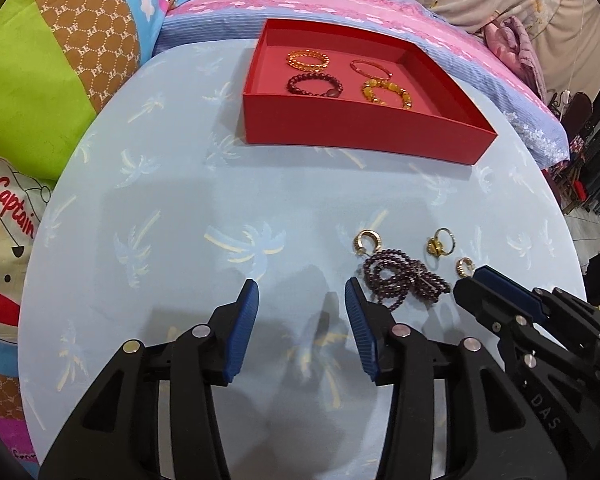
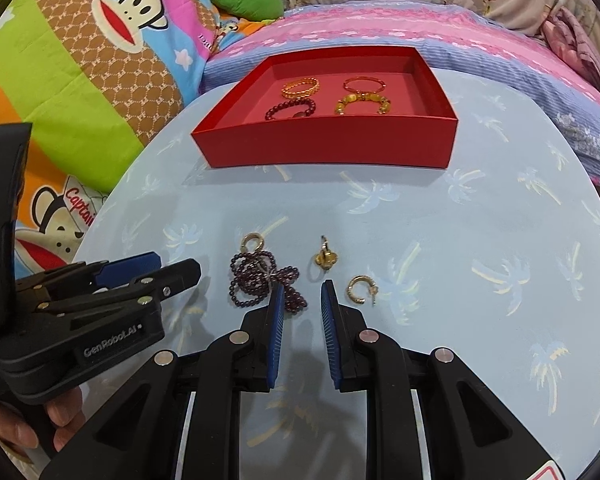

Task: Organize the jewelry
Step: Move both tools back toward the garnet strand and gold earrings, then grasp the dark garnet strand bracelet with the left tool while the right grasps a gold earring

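Observation:
A red tray (image 1: 356,136) (image 2: 324,148) at the far side of the round table holds several bracelets: orange (image 1: 308,60), thin pink (image 1: 370,68), dark red beaded (image 1: 314,86) and yellow beaded (image 1: 386,94). Loose on the table lie a purple bead strand (image 1: 400,280) (image 2: 266,280), a gold hoop earring (image 1: 366,242) (image 2: 252,242), a gold ring (image 1: 438,244) (image 2: 325,258) and a second hoop earring (image 1: 465,267) (image 2: 358,290). My left gripper (image 1: 302,294) (image 2: 176,266) is open and empty, left of the strand. My right gripper (image 2: 302,294) (image 1: 470,280) is open a little, empty, by the strand's near end.
The table (image 1: 180,200) has a light blue palm-print cover. Colourful cartoon cushions (image 1: 60,80) lie to the left, a pink and blue bedspread (image 1: 340,4) behind the tray. The table's right edge drops toward dark furniture (image 1: 596,160).

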Demonstrator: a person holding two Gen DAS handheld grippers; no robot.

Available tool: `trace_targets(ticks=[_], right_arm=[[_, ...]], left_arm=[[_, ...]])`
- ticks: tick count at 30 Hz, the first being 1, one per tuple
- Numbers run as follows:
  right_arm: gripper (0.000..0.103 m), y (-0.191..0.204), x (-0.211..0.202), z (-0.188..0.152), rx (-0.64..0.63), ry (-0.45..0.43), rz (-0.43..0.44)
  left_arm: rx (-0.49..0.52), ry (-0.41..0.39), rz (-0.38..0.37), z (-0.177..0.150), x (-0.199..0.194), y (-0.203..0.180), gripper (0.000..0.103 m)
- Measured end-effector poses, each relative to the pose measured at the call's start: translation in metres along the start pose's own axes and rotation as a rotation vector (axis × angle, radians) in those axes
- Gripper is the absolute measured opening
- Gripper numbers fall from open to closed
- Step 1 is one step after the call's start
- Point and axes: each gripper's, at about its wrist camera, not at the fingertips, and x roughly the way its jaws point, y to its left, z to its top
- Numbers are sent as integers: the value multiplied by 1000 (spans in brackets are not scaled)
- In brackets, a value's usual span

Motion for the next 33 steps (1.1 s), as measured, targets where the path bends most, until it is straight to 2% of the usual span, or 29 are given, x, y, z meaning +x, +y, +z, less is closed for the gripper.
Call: trace_targets(ticks=[5,14,18,20,21,33], right_arm=[[20,-8,1,7,19,-6,-9],[19,-6,14,23,4,-12,-7],[12,-4,21,25,6,-5,-4],[4,-6,23,24,12,-2,-5],[3,-8,23,24,16,-1,-4],[2,-25,9,25,68,-33,-14]], left_arm=[[40,5,-36,-1,1,-17,45],[53,30,-35,-3,9,-23,45],[55,36,-42,-3,11,-24,45],[62,38,-50,-3,13,-26,45],[65,39,-51,-3,14,-26,45],[102,30,-75,2,22,-43,42]])
